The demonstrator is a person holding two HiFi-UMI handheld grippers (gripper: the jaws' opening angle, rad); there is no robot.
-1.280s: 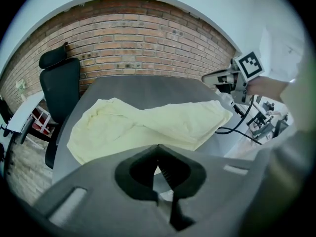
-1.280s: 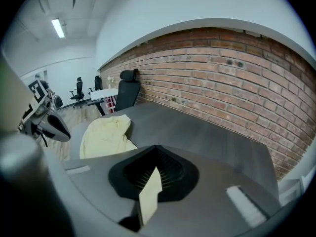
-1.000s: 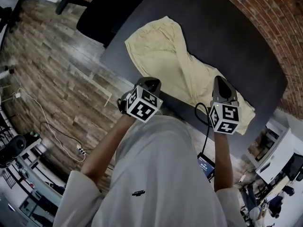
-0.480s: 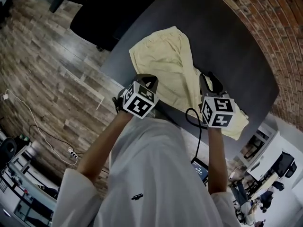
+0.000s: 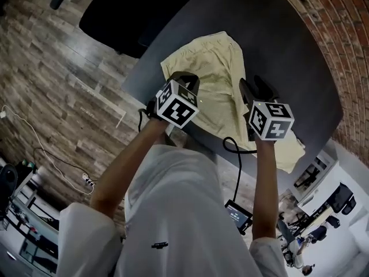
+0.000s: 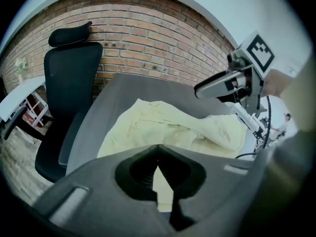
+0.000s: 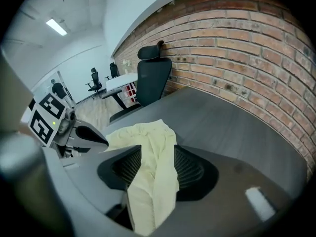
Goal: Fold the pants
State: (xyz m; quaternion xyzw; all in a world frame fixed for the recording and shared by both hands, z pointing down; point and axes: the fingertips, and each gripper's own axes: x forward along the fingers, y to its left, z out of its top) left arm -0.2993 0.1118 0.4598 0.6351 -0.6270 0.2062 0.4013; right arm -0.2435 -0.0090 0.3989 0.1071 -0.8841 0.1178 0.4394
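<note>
Pale yellow cloth pants [image 5: 216,68] on dark grey table [image 5: 277,39].
My left gripper [image 6: 158,154] pinches the fabric; my right gripper [image 7: 157,164] has just been opening, fabric loose between its jaws.

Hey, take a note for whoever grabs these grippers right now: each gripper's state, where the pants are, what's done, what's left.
Left gripper: jaws shut, above the near edge of the pants; no cloth clearly pinched.
Right gripper: jaws have just been opening, now apart; pants fabric shows between them, pads not pressing.
Pants: pale yellow, rumpled on the grey table, both grippers over them.
Done: no tidy fold yet.
To do: grip the cloth and fold.
</note>
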